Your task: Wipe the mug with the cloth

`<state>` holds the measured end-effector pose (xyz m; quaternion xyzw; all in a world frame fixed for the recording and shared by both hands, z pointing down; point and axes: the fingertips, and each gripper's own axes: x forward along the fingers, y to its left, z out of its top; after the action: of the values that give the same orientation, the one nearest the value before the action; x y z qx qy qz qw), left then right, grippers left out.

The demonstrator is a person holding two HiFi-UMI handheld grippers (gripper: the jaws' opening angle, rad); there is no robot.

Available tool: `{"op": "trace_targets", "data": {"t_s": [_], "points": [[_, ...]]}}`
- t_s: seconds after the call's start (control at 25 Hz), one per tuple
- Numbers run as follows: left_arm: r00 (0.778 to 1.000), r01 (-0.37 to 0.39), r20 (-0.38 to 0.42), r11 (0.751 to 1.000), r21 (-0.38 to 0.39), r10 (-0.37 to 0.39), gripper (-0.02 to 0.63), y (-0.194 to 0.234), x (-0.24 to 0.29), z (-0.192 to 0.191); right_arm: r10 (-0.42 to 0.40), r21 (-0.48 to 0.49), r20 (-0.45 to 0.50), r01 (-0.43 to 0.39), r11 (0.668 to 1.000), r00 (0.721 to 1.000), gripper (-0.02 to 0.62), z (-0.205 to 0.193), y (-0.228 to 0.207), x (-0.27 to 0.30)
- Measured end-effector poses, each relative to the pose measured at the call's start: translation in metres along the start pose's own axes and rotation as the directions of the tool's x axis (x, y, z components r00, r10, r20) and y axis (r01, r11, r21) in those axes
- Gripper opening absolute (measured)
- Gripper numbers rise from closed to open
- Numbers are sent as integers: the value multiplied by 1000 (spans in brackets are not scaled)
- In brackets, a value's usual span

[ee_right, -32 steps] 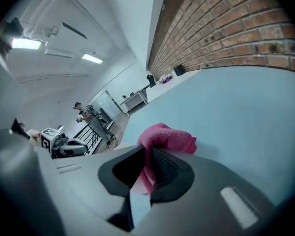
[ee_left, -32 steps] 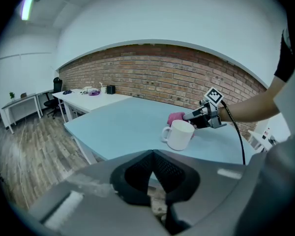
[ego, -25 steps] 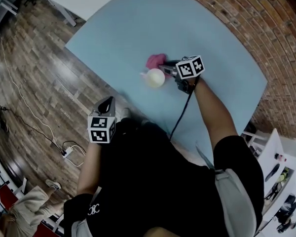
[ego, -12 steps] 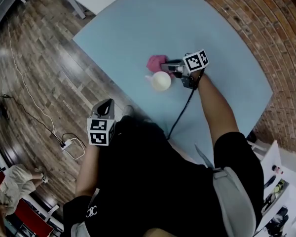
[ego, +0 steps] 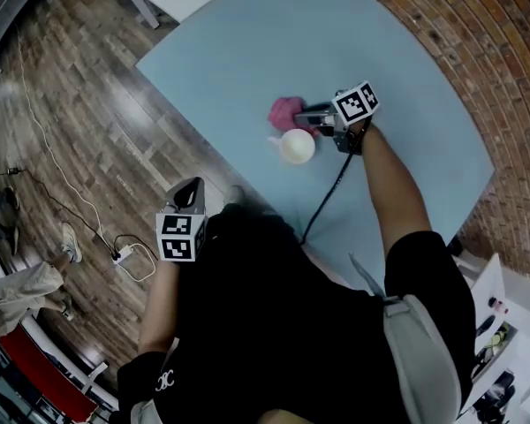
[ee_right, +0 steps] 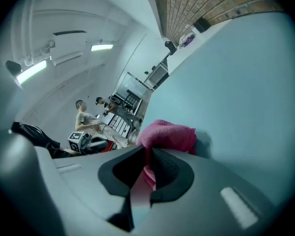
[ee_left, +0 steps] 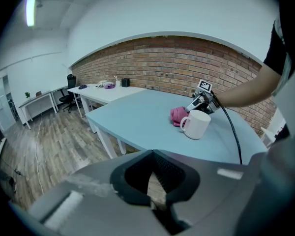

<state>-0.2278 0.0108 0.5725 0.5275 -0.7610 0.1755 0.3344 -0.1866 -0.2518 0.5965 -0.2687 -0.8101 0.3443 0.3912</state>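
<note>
Closest in, the left gripper (ego: 193, 187) is hanging off the table, out over the wood floor (ego: 79, 104) next to the person's side. Its jaws are pressed together with nothing in them (the left gripper view shows them meeting, only floor behind). A power strip (ego: 124, 256) is lying on the floor below it.

Past the table's near edge, the white mug (ego: 298, 146) is standing upright on the light blue table (ego: 274, 34), a little way in from that edge, handle pointing toward the cloth. The pink cloth (ego: 285, 111) is sitting bunched up just beside the mug on its far side; I can't tell if they're touching.

The right gripper (ego: 304, 113) is reaching in from the right, low over the table, and is clamping a fold of the cloth between its jaws. Its black cable (ego: 322, 210) is trailing back across the table toward the person.

Beyond that the tabletop is running wide and bare out to its far edge, with the brick wall (ego: 477, 51) curving along the right side.
</note>
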Motion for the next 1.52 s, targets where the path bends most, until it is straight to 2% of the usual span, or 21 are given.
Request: {"op": "trace_targets", "data": {"t_s": [0.12,0.32,0.64,0.76,1.04,1.28,1.4,1.52], "points": [[1000,29,3,1000,6,-29,8,-3,0,3,-27,21,19,26,999,999,46,-9,7,-15],[995,101,12,994,40,-102,8,-17,13,15,-69,63,103,63,996,992,46,-28,21,-41],[980,195,13,976,98,-197,8,-39,39,35,-151,108,192,132,985,970,46,-79,39,-60],[975,219,16,968,120,-222,8,-46,46,41,-184,107,200,166,980,962,46,-99,48,-51],[961,271,14,950,157,-277,8,-59,58,51,-174,123,218,150,981,960,46,-134,81,-10],[955,289,19,940,179,-297,8,-69,66,55,-154,143,289,116,983,945,46,-126,106,37],[938,337,5,917,214,-346,8,-81,69,57,-183,172,325,132,976,928,46,-122,110,50],[923,373,-26,874,312,-384,9,-84,82,59,-251,201,350,189,961,903,46,-113,101,51]]}}
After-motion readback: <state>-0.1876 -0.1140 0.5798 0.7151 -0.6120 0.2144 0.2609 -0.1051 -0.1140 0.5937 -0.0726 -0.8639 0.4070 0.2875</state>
